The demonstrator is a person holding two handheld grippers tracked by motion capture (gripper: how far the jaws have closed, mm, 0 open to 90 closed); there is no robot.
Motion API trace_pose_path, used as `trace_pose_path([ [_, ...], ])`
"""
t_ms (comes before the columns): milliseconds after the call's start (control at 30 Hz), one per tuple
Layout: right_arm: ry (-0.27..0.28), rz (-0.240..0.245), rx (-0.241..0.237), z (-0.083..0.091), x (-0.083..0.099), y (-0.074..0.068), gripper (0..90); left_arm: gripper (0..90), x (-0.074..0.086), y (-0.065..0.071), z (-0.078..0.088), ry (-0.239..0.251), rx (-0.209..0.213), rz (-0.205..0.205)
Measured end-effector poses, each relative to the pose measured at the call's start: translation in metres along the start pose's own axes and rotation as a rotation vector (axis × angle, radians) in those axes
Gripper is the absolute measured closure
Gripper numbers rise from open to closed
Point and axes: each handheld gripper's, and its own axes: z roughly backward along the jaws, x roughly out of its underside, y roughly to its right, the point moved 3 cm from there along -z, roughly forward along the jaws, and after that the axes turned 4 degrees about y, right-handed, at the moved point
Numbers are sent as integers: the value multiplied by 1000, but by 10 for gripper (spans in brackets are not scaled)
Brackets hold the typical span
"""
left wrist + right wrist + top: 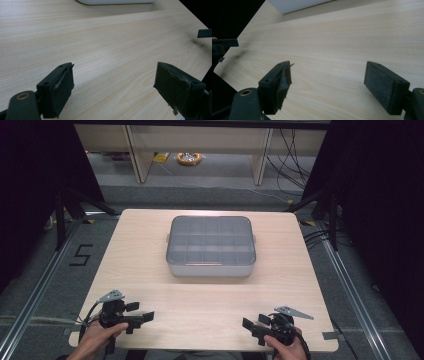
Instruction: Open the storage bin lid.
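On the wooden table [150, 265], the lidded compartment box [211, 246] lies well beyond both wide-open, empty grippers: left gripper [140, 316], right gripper [253, 329].

The table [150, 270] is pale blond wood with fine straight grain. The box [211, 269] on it is light grey, its translucent smoky lid [211, 240] showing a grid of compartments. Both grippers are black.
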Motion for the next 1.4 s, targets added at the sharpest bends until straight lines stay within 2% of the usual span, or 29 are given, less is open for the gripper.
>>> trace_pose_path([
  [67,-14,-33,21,2,0,-2,227,149,0,0,0,9,1,9],
  [167,-1,-57,3,1,-1,-2,227,148,-1,-1,1,16,-1,15],
  [300,10,-29,-6,-1,-1,2,227,147,-2,-2,1,23,-4,26],
  [333,10,-29,-6,-1,-1,2,227,147,-2,-2,1,30,-2,26],
  [367,11,-54,-9,-1,-2,0,229,151,-2,-2,1,24,5,22],
  [400,25,-11,-2,-3,-2,4,229,154,-3,-1,0,21,3,17],
  [433,29,-3,3,-6,-3,5,233,156,-3,-1,0,23,3,20],
  [467,29,-3,3,-6,-3,5,233,155,-3,-1,0,23,3,20],
  [500,20,-29,-13,-6,-5,3,233,155,-3,-2,0,23,1,26],
  [533,23,-45,-7,-6,-5,2,234,155,-3,-2,-1,25,0,30],
  [567,34,-11,-3,-8,-5,4,234,154,-3,-1,-1,26,0,31],
  [600,27,-52,-2,-7,-5,1,234,152,-4,-1,-1,26,3,27],
  [700,27,-49,-6,-7,-6,1,234,149,-5,-1,-2,35,8,36],
  [733,42,5,-3,-8,-8,6,234,149,-6,-1,-3,32,10,40],
  [800,34,16,-16,-10,-11,5,236,148,-7,0,-4,38,16,45],
  [833,18,-35,-10,-10,-11,1,237,149,-10,0,-4,38,18,44],
  [867,25,8,-17,-12,-13,5,236,149,-11,-1,-5,43,23,48],
  [900,17,8,-6,-13,-15,6,234,149,-13,-1,-5,47,27,58],
  [933,25,9,-22,-15,-16,6,236,150,-15,-2,-5,49,29,67],
  [1000,23,12,-22,-16,-19,7,237,149,-17,-3,-5,56,29,77],
  [1033,34,16,-24,-18,-28,7,234,149,-22,-4,-5,59,34,84],
  [1133,50,10,-49,-19,-38,7,227,149,-24,-3,-7,72,22,85],
  [1200,55,33,-41,-20,-46,7,224,149,-28,-2,-9,54,38,80],
  [1233,64,41,-33,-21,-49,7,225,149,-30,-1,-11,59,47,84],
  [1333,69,43,-27,-22,-56,8,231,149,-35,-1,-15,71,39,86],
  [1367,70,48,-26,-23,-58,8,234,149,-36,-2,-15,58,44,79],
  [1400,62,18,-22,-23,-59,6,240,150,-38,-1,-17,57,43,81],
])
